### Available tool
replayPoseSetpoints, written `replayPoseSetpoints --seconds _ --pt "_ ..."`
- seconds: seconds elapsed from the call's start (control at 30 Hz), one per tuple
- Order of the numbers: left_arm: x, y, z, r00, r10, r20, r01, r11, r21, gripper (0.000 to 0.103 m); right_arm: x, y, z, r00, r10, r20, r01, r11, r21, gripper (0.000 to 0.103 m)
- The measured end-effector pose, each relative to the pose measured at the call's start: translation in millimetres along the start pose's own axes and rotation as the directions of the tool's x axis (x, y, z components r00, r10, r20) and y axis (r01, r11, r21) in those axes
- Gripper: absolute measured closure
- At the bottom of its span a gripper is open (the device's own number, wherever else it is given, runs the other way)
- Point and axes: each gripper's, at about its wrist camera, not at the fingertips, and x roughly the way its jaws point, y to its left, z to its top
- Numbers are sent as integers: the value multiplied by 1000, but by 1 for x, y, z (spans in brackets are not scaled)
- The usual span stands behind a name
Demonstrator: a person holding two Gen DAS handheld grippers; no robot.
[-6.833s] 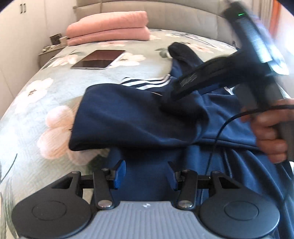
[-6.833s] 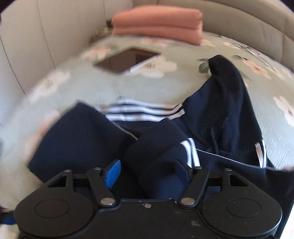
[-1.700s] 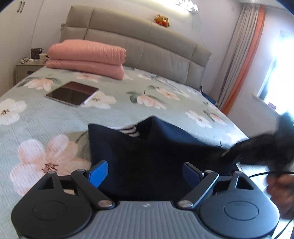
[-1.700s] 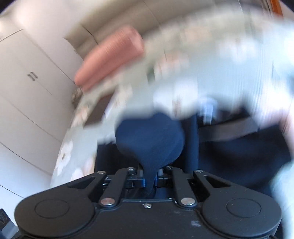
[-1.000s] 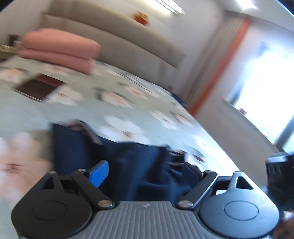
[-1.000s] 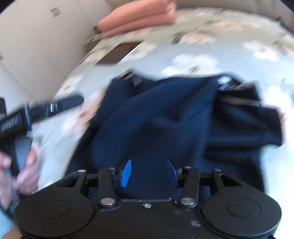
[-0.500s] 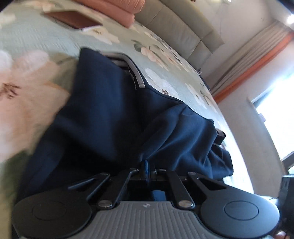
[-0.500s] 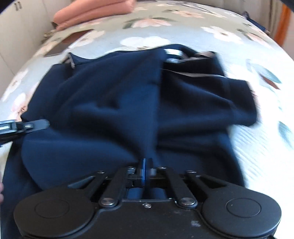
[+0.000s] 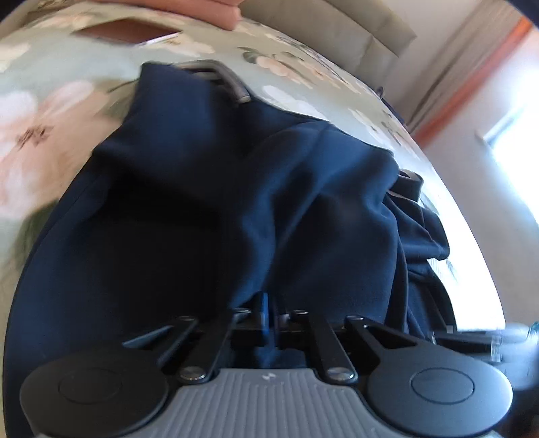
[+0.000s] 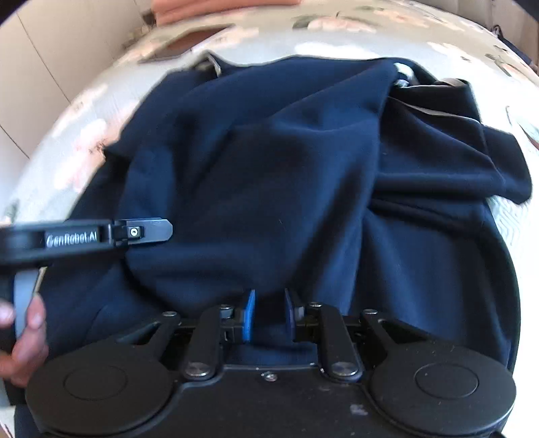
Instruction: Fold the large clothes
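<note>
A large navy garment [image 9: 235,188] lies bunched and partly folded on the floral bed; it also fills the right wrist view [image 10: 286,175]. My left gripper [image 9: 267,315] is shut on the garment's near edge, cloth pinched between its blue pads. It also shows from the side in the right wrist view [image 10: 148,230], resting on the cloth at the left. My right gripper [image 10: 268,315] has its blue pads a small gap apart with a ridge of navy cloth between them. A white-striped edge [image 9: 232,84] peeks out at the garment's far side.
The floral bedspread [image 9: 40,111] surrounds the garment. A tablet [image 9: 128,32] and folded pink blankets [image 9: 209,10] lie near the headboard. The bed's right edge, curtain and bright window [image 9: 505,111] are to the right. White cupboards [image 10: 50,50] stand at the left.
Both grippers have closed in low over the garment's near edge. The right gripper's pads, pressed together half a second ago, now stand slightly apart. The left stays shut on cloth.
</note>
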Motion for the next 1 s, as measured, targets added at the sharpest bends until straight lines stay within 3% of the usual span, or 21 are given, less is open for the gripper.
replayPoseSetpoints --seconds 0.07,0.17,0.23,0.27,0.37,0.43,0.5,0.57,0.63,0.7,0.87,1.0 --pt "-13 5 -3 1000 -19 11 20 1000 -21 97 -12 -5 -8 1000 12 3 -12 1000 9 84" --pt "-41 5 -14 999 -44 24 44 999 15 97 -29 -8 -23 1000 3 10 -4 999 38 70" --pt "-65 7 -26 998 -56 19 56 998 19 91 -41 -9 -38 1000 -14 14 13 998 59 70" --pt "-72 8 -29 999 -44 15 44 999 24 89 -49 -9 -45 1000 -19 12 18 997 69 69" --pt "-110 18 -45 1000 -7 2 7 999 37 80 -74 -9 -66 998 -56 -4 56 992 110 52" --pt "-133 25 -58 1000 11 -6 -11 999 44 79 -93 -11 -83 998 -61 -6 62 988 138 49" --pt "-152 31 -70 999 31 -28 -30 998 50 78 -110 -16 -100 997 -81 -12 82 982 167 37" --pt "-169 38 -81 997 42 -58 -40 998 40 76 -124 -23 -117 995 -101 -27 104 973 207 32" --pt "-180 43 -90 996 43 -81 -42 999 17 63 -132 -32 -135 991 -119 -58 130 957 258 32" --pt "-192 49 -100 994 47 -99 -46 999 5 56 -140 -40 -152 987 -135 -84 154 943 296 32" --pt "-205 59 -124 985 78 -152 -79 997 -2 52 -147 -52 -187 973 -181 -145 221 910 351 31" --pt "-212 73 -147 979 91 -181 -112 987 -112 50 -149 -65 -207 965 -187 -182 248 876 414 31"
